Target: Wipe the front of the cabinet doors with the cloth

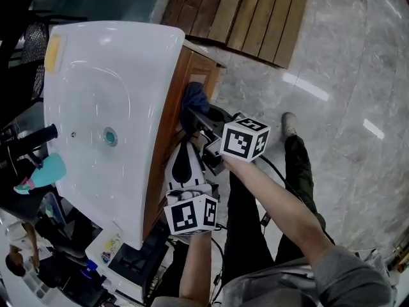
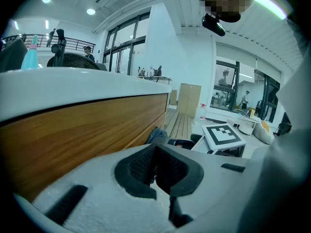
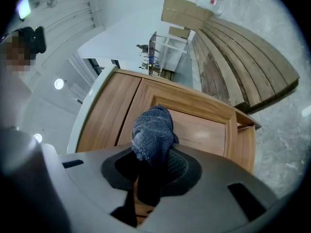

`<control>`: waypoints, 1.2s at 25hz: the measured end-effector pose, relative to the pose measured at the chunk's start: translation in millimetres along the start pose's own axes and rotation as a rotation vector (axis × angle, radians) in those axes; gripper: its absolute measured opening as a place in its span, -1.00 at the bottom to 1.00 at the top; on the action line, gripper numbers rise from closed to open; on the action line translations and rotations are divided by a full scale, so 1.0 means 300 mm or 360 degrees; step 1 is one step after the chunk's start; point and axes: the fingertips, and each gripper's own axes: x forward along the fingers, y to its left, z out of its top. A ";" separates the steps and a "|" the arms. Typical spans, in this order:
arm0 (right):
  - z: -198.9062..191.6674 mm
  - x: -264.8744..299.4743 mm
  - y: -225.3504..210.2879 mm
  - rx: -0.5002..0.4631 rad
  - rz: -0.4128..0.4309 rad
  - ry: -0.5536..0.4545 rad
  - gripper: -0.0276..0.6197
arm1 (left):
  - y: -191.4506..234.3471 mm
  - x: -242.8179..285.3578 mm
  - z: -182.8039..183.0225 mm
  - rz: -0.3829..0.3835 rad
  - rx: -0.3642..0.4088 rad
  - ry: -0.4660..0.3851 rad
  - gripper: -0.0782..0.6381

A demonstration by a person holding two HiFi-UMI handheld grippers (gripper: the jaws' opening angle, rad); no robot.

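A yellow sponge (image 1: 53, 52) is seen on the left corner of the white basin (image 1: 128, 56), and a teal bottle (image 1: 43, 173) is seen just off its left edge. The basin is set on a wooden cabinet (image 1: 167, 130). The left gripper (image 1: 183, 147) is held close beside the cabinet front, under the basin's rim, with its jaws brought together and nothing between them. Just beyond it, the dark blue cloth (image 1: 193, 98) is clamped in the jaws of the right gripper (image 1: 198, 116). The cloth is held up to the panelled cabinet door (image 3: 204, 130), with its bunched end standing out past the jaw tips. Slatted wooden decking (image 1: 255, 11) and a polished stone floor (image 1: 345, 75) are shown to the right.
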 end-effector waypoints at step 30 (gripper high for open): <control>-0.086 0.040 -0.305 0.0031 -0.0228 0.0024 -0.66 | -0.002 0.113 -0.121 -0.0005 0.0024 0.0069 -0.76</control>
